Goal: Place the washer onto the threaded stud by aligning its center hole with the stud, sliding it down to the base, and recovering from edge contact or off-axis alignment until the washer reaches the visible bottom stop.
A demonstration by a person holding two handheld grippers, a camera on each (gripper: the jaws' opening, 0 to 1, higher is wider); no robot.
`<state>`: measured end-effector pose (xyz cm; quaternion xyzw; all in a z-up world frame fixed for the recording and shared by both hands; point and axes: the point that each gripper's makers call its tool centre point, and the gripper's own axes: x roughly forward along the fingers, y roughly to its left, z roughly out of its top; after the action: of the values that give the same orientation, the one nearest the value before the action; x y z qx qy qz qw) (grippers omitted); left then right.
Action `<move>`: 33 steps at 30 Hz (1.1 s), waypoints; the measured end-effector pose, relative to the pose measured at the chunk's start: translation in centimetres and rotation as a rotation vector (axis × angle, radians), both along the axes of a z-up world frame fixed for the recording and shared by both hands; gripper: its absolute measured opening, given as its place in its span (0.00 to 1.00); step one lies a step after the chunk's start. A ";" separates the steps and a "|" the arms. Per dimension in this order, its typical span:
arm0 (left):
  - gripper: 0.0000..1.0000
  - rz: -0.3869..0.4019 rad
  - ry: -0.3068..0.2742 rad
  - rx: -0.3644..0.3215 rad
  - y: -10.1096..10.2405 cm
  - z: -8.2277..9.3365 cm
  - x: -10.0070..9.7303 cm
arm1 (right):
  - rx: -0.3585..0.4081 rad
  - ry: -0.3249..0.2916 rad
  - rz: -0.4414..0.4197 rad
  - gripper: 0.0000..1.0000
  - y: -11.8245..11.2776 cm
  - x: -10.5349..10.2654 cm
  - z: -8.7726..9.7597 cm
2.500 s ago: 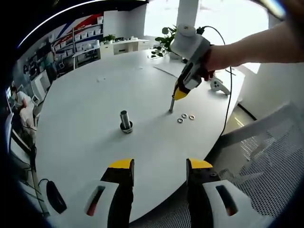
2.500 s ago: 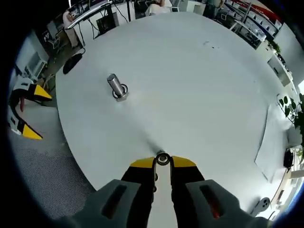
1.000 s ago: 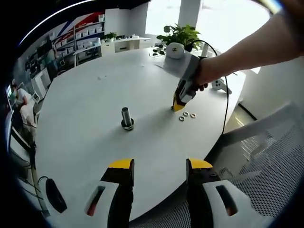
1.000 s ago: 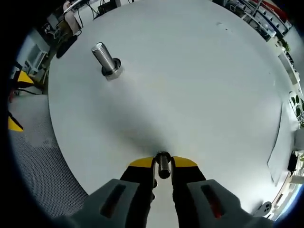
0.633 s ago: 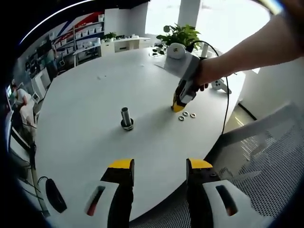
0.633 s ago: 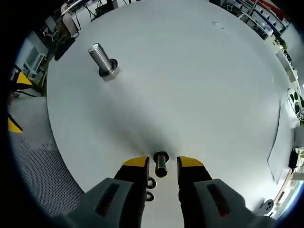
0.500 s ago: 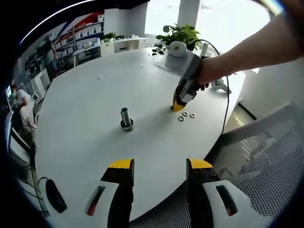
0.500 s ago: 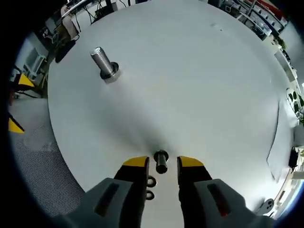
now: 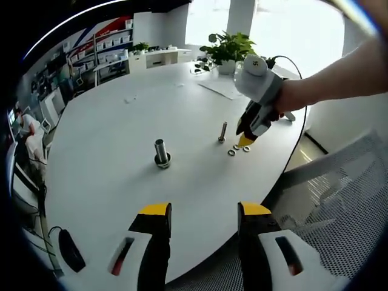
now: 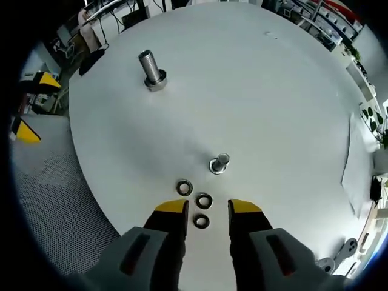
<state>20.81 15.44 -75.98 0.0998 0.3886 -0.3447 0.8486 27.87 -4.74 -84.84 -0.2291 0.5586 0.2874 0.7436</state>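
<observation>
White and matte, the round tabletop (image 10: 285, 97) carries a small threaded stud (image 10: 219, 163) standing upright, with three shiny flat washers (image 10: 202, 200) clustered just beside it. A larger bolt (image 10: 151, 70) stands well apart. The right claw (image 10: 202, 209) hovers over the washers, jaws parted and empty; the left claw (image 9: 200, 212) waits open at the tabletop's edge. For a clean pick, I would straddle one thin ring without nudging its neighbours, then hold it level so its hole meets the stud on axis.

Three small steel washers (image 10: 200, 200) lie flat, clustered — the slim threaded stud (image 10: 219, 163) stands upright just beside, at one o'clock.
</observation>
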 end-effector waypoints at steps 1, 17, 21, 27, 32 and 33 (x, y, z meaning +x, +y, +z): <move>0.42 -0.005 -0.001 0.003 -0.1 0.0 -0.1 | -0.001 -0.001 -0.003 0.29 -0.2 -0.2 0.0; 0.42 -0.019 -0.008 0.002 -0.3 0.2 -0.3 | -0.002 0.018 -0.045 0.30 -1.9 -4.5 -0.2; 0.42 -0.022 -0.010 0.007 -0.2 0.1 -0.3 | -0.002 0.022 -0.045 0.30 -1.8 -5.2 -0.2; 0.42 -0.026 -0.011 0.015 -0.1 0.0 -0.3 | 0.001 0.027 -0.052 0.30 -1.8 -5.5 -0.4; 0.42 -0.026 -0.010 0.012 -0.2 0.1 -0.3 | 0.005 0.026 -0.055 0.30 -1.8 -5.6 -0.6; 0.42 -0.027 -0.007 0.014 -0.2 0.0 -0.4 | 0.006 0.026 -0.055 0.30 -1.8 -5.6 -0.6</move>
<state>20.41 15.27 -75.96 0.1120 0.3869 -0.3530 0.8445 22.27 -6.51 -85.46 -0.2075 0.5737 0.2713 0.7445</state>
